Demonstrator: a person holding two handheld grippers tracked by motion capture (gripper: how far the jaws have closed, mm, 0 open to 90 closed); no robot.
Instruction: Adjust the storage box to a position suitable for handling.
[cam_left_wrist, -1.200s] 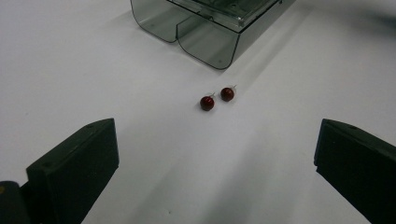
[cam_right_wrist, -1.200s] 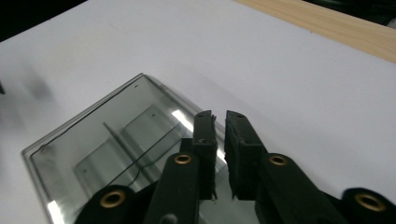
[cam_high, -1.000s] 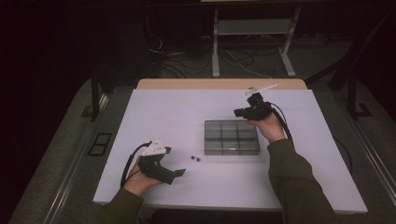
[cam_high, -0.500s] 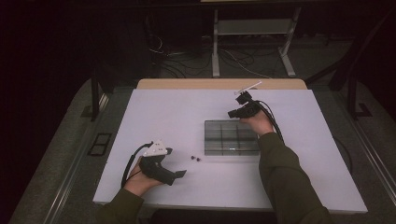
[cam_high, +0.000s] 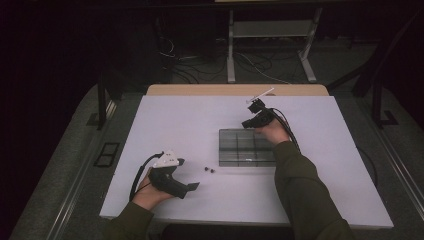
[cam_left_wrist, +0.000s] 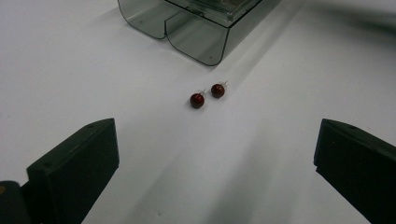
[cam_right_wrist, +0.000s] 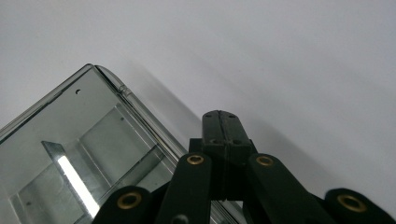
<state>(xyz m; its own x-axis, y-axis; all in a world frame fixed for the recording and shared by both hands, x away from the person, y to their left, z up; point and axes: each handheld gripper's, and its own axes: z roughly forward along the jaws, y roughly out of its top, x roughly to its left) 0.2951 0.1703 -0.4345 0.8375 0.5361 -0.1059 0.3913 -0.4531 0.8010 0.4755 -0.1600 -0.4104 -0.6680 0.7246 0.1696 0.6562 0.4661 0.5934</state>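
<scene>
One white table (cam_high: 190, 125) lies under your hands, and on it sits one clear smoke-grey compartment box (cam_high: 245, 147), right of the middle. From above it seems to be split into six compartments, though the dividers are faint. Two grippers are in play. Your right gripper (cam_high: 246, 123) rests at the box's far edge; its jaws are pressed together with nothing between them, and in the right gripper view the closed tip (cam_right_wrist: 220, 122) sits just beside the box's rounded corner (cam_right_wrist: 100, 74). Your left gripper (cam_high: 192, 187) rests near the table's front edge with its jaws spread wide and empty. Two small dark-red ball studs (cam_left_wrist: 206, 95) lie side by side on the bare table, almost touching, between the left gripper and the box, outside every compartment
</scene>
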